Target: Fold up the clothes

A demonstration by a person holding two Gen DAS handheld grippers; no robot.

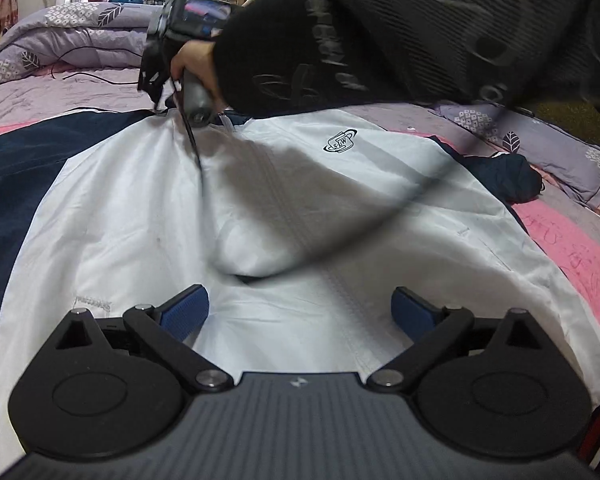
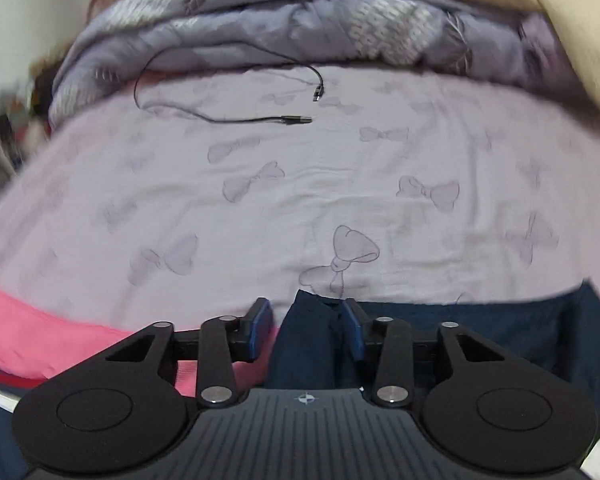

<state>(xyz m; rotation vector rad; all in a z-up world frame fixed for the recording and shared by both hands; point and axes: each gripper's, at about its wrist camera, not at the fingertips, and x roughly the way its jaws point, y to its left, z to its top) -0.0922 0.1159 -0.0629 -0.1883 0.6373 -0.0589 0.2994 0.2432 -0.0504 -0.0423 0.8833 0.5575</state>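
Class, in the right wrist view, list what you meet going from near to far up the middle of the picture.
right gripper → navy fabric → lilac bow-print sheet → black cable → folded purple quilt

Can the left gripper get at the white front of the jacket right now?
Probably yes: the left gripper is open right over the jacket's white front, with nothing between.

Navy collar (image 2: 316, 332) between parted jaws, over bedsheet (image 2: 300, 184).
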